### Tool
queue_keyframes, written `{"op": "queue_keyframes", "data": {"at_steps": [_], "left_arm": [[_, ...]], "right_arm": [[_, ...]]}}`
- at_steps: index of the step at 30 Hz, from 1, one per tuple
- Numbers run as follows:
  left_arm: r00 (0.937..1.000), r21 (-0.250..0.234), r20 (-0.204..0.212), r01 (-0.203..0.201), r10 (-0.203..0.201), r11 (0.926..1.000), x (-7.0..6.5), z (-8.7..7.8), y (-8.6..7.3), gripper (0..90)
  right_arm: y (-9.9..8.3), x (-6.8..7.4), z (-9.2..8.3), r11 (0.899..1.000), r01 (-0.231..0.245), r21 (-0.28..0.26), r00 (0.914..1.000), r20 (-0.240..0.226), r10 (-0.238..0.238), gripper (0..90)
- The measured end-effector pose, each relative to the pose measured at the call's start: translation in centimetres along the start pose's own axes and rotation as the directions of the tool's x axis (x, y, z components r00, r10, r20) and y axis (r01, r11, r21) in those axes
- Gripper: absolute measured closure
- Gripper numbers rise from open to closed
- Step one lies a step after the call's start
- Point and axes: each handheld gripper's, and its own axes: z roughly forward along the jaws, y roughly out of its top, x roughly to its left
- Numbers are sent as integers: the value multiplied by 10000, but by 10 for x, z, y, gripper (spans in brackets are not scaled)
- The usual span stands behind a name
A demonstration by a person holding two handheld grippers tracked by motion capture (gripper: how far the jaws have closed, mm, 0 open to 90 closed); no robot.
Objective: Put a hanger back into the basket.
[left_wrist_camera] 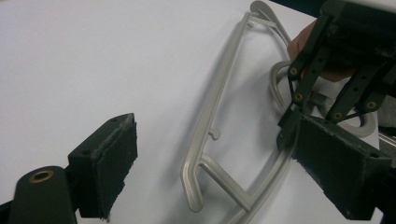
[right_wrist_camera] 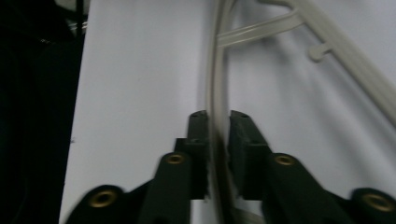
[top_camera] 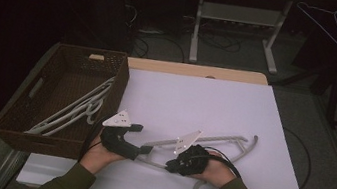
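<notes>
Pale grey plastic, a clothes hanger (top_camera: 209, 146) lies flat on the white table top (top_camera: 195, 103), in front of us and to the right of a dark woven basket (top_camera: 68, 94) that holds more hangers (top_camera: 78, 109). Our right gripper (right_wrist_camera: 218, 122) pinches the hanger's curved lower bar between its narrowed jaws. Our left gripper (left_wrist_camera: 224, 158) waits with jaws spread wide around the hanger's near end (not touching it). We judge that a firm, level grip should stop the hanger swinging when we lift it.
</notes>
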Motion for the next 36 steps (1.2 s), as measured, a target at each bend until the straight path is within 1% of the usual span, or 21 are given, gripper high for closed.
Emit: {"op": "queue_keyframes", "data": {"at_steps": [1,3,4,5,7,8,10,12,14,16,17,19,20,22,23,26,28,30,31,33,36], "left_arm": [[10000,-13,3,-3,3,10000,0,0,0,133],[10000,-30,48,-36,37,10000,-1,-1,0,134],[10000,-38,82,-37,37,10000,-1,0,1,134],[9999,10,116,-101,100,9999,-2,0,1,135],[9996,93,187,-217,215,9997,-4,2,2,139],[9994,138,240,-267,263,9995,-5,4,2,141],[9987,219,311,-404,397,9989,-8,7,3,145],[9981,242,400,-488,478,9985,-11,9,4,146],[9974,329,434,-588,573,9977,-13,11,4,147],[9967,367,502,-650,631,9972,-14,13,4,148],[9962,418,526,-711,689,9966,-15,13,5,148],[9957,463,579,-747,720,9961,-16,15,4,150],[9956,472,603,-752,723,9961,-17,16,4,150],[9948,505,636,-830,797,9953,-18,16,4,152],[9944,545,660,-864,828,9948,-19,17,4,152],[9937,577,743,-885,841,9944,-21,19,4,153],[9929,625,777,-951,901,9935,-22,20,4,153],[9925,649,817,-961,907,9933,-23,21,4,153],[9923,681,855,-956,897,9931,-24,22,4,154],[9912,724,909,-1029,962,9920,-25,23,3,154],[9914,801,951,-971,894,9920,-26,25,2,154]], "right_arm": [[0,0,-3,9999,2,-131,9997,237,1,708],[-1,-1,-13,9987,-200,-467,9984,527,225,648],[-2,-1,-19,9971,-365,-672,9964,741,415,617],[-4,0,-27,9941,-728,-805,9932,848,796,608],[-12,-1,-42,9880,-946,-1218,9869,1186,1091,557],[-16,0,-50,9808,-1298,-1455,9795,1346,1496,536],[-24,2,-64,9645,-1872,-1863,9641,1534,2168,568],[-36,2,-79,9594,-1975,-2014,9506,1997,2376,638],[-49,1,-92,9483,-2246,-2242,9284,2464,2781,725],[-62,-1,-104,9397,-2480,-2357,9096,2772,3096,775],[-69,-1,-109,9344,-2634,-2398,8956,2991,3292,799],[-81,-2,-118,9244,-2901,-2477,8714,3309,3621,845],[-87,-4,-122,9174,-3058,-2546,8544,3517,3824,860],[-99,-11,-131,9033,-3366,-2659,8250,3791,4190,892],[-104,-16,-135,8962,-3499,-2728,8078,3967,4361,895],[-117,-32,-144,8687,-3933,-3011,7602,4249,4915,896],[-122,-43,-147,8508,-4178,-3186,7367,4293,5225,897],[-124,-52,-148,8382,-4303,-3350,7196,4333,5426,897],[-125,-54,-148,8373,-4292,-3386,7186,4336,5437,897],[-127,-55,-148,8318,-4445,-3325,7088,4374,5535,897],[-133,-54,-149,8298,-4511,-3284,7058,4377,5570,897]]}}
